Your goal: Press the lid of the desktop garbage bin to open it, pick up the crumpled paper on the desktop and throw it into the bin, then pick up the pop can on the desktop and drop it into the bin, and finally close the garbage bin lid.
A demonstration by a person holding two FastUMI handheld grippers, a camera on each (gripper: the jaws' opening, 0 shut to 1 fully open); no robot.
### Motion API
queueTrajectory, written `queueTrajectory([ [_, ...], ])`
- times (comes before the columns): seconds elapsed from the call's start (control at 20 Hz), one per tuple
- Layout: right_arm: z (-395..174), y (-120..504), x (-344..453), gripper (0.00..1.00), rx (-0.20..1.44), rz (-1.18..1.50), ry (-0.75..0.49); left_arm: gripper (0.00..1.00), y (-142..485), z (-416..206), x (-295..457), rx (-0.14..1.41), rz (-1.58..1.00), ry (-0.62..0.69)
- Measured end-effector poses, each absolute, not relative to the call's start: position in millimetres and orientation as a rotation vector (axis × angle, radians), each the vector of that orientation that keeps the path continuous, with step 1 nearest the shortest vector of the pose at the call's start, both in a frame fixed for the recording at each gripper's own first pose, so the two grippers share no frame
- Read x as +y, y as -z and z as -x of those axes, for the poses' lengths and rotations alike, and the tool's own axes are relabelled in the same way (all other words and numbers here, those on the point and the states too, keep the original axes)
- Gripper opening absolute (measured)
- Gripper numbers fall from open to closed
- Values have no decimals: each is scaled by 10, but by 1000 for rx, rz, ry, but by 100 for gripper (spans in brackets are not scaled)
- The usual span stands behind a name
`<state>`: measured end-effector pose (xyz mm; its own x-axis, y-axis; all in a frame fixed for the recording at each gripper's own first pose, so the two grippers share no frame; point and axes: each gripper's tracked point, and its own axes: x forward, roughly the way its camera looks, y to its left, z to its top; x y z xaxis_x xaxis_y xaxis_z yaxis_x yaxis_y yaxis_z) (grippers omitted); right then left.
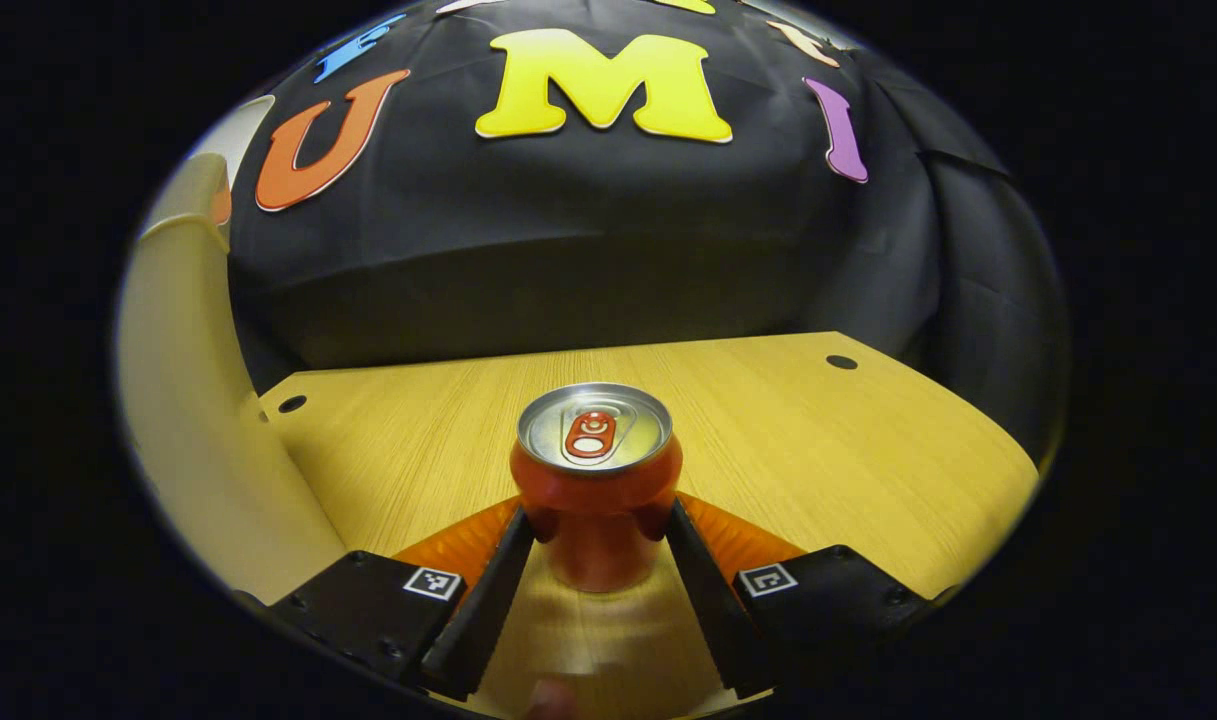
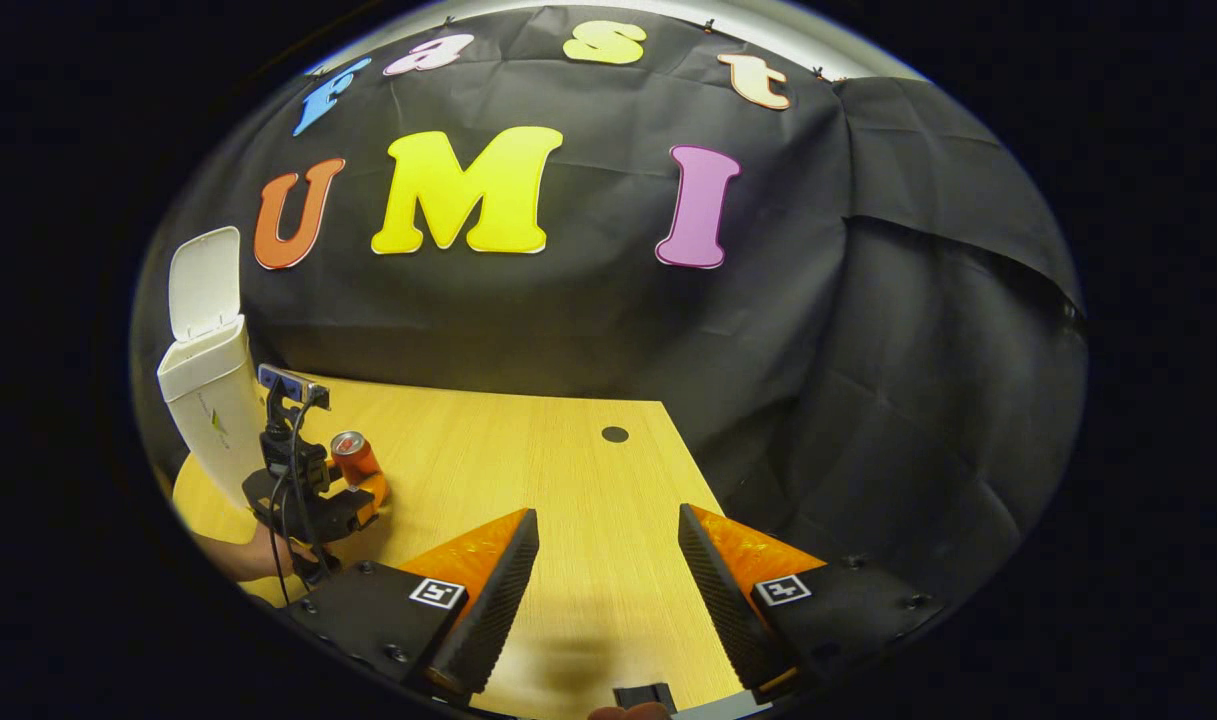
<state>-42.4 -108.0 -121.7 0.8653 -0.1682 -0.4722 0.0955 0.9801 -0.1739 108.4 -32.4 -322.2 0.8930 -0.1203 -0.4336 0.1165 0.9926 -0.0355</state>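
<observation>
At far left we see the white garbage bin (image 2: 208,400) with its lid up. Just right of it, our left claw (image 1: 596,525) pinches the upright pop can (image 1: 596,470) over the wooden worktop (image 1: 798,450). Our right claw (image 2: 608,525) hangs spread, holding nothing.

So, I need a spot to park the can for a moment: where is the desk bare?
Bare wood lies ahead of the right gripper, up to the desk hole. It is crowded by the open bin, where the left gripper holds the can.
</observation>
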Motion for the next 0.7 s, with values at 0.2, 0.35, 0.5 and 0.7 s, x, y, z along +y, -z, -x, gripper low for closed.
queueTrajectory([
  [0.2, 439, 1176, -930, 89, 484, 105, 108, 85, 2745, -1054, -284, 381, 10, 120],
  [0.35, 425, 1092, -801, 89, 448, 93, 77, 85, 2303, -1021, -200, 328, 29, 87],
  [0.5, 388, 954, -700, 89, 406, 77, 46, 84, 1745, -1022, -64, 265, 52, 58],
  [0.7, 356, 784, -617, 89, 349, 72, 17, 84, 960, -1101, 303, 145, 36, -6],
])
